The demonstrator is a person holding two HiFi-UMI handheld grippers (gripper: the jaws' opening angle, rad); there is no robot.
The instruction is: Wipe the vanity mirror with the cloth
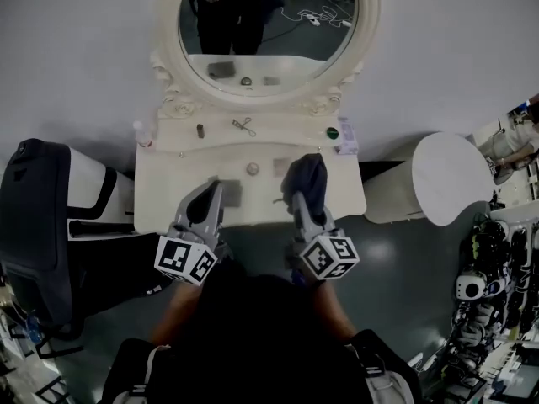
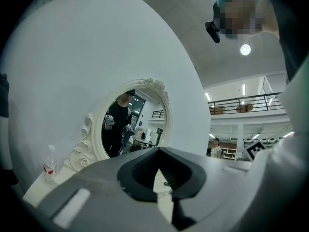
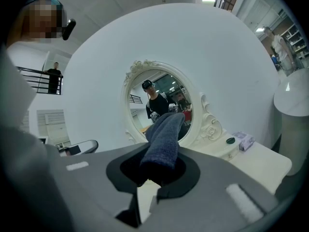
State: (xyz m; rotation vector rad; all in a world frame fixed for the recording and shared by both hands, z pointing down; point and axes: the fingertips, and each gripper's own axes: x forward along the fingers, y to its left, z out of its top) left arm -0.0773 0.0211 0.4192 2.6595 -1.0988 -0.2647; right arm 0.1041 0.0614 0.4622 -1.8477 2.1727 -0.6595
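At the far left a black chair (image 1: 34,225) stands against the worktop's (image 1: 168,175) left end, so the open floor lies only in front of it. On the worktop's back left corner stands a small clear bottle (image 1: 143,133) (image 2: 49,166), just beside the mirror frame's scrollwork. The left gripper (image 1: 210,190) (image 2: 164,175) hangs over the front left of the worktop. Its fingers are a narrow gap apart with nothing between them, and only bare white surface shows through the gap.

The vanity mirror (image 1: 269,23) (image 2: 130,124) (image 3: 159,100) rises at the back centre. Its top is cut off in the head view, and the glass reflects a person in dark clothes. Below it lie an eyelash curler (image 1: 244,126) and two or three small bits too small to name.

The right gripper (image 1: 301,194) (image 3: 154,178) has its fingers clamped on the dark cloth (image 1: 307,175) (image 3: 164,139). The cloth sticks up from them over the front right of the worktop, well short of the glass, with clear room between.

Further right, on the raised back ledge, sit a green round lid (image 1: 333,133) (image 3: 231,140) and a small box (image 1: 347,138) (image 3: 245,140). A round white side table (image 1: 455,179) (image 3: 292,95) stands near the right end. Cluttered shelves crowd the far right edge. The person's head and shoulders hide the lower middle of the head view.
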